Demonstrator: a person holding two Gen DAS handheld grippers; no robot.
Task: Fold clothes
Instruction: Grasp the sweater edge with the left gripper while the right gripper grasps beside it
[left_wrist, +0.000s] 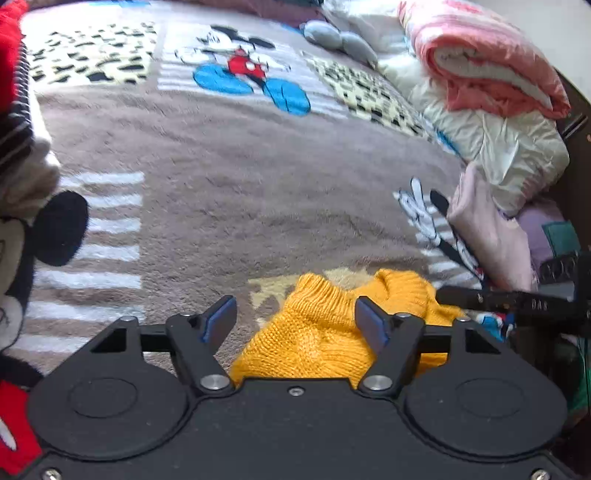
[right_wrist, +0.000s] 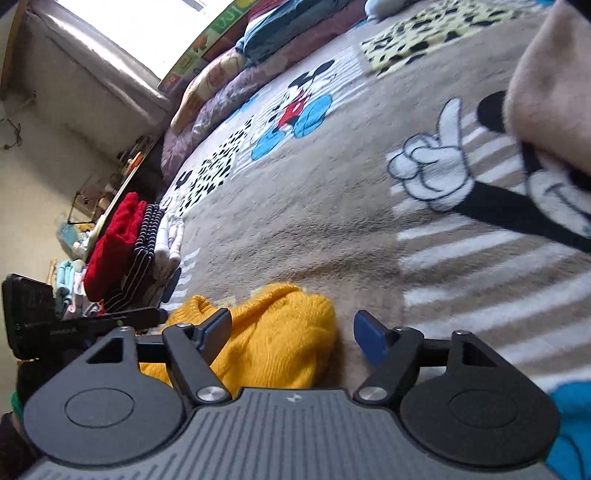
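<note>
1. Two grippers in play, and both of yours have the jaws spread apart, clamped on nothing. The left gripper (left_wrist: 295, 321) and the right gripper (right_wrist: 291, 332) both sit low over the bed.
2. Your yellow knit sweater (left_wrist: 317, 332) is bunched up on the Mickey Mouse blanket (left_wrist: 221, 166). In the left wrist view it lies between the jaws and touches the right-hand blue pad (left_wrist: 373, 325). In the right wrist view the sweater (right_wrist: 273, 328) sits toward the left-hand finger, with bare blanket (right_wrist: 332, 192) by the other one.
3. No real containers here, so the closest thing is the folded stack (right_wrist: 133, 243) at the bed's edge: red on top, then a striped piece, then white.
4. Over on the far side you've got a pink quilt (left_wrist: 480, 62) rolled up on a cream duvet (left_wrist: 498, 147), plus a pale pink garment (left_wrist: 487, 232) near the sweater.
</note>
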